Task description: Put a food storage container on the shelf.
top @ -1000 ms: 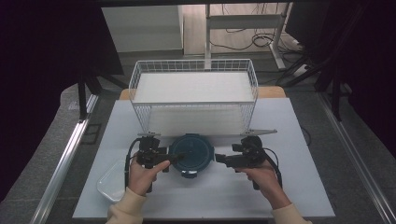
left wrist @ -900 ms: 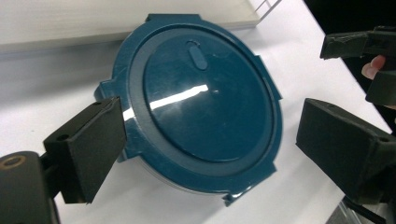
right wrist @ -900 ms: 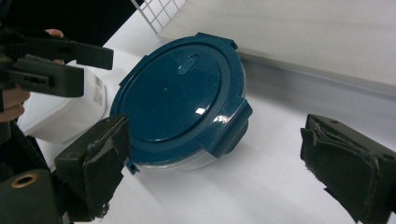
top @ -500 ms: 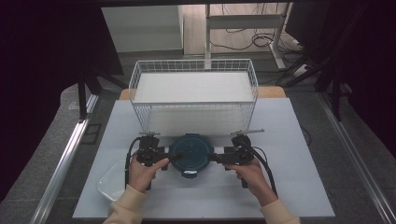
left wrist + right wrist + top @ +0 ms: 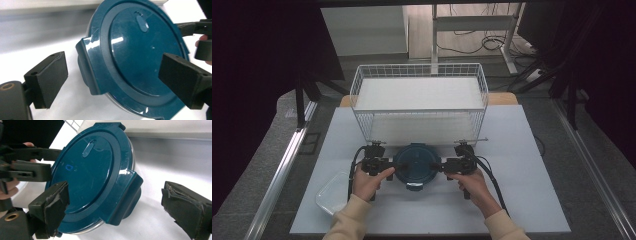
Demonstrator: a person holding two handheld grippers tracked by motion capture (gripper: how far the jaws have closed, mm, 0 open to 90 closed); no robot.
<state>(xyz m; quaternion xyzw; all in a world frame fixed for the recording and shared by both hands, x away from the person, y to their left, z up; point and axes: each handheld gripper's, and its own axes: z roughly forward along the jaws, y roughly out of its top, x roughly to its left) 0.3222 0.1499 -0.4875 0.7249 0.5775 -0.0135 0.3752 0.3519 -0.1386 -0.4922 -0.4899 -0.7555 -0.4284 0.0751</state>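
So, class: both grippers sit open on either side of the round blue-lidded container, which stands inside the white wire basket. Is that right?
Not quite. The round blue-lidded container stands on the table in front of the white wire basket, as the high view shows. The left gripper and right gripper do sit open on either side.

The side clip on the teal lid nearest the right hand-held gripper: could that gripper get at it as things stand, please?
Probably yes: the right hand-held gripper is open, its jaws straddle the side clip on the teal lid, and nothing lies between.

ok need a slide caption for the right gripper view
Open right gripper straddling a side latch tab of the round dark teal plastic container lid, left gripper opposite.
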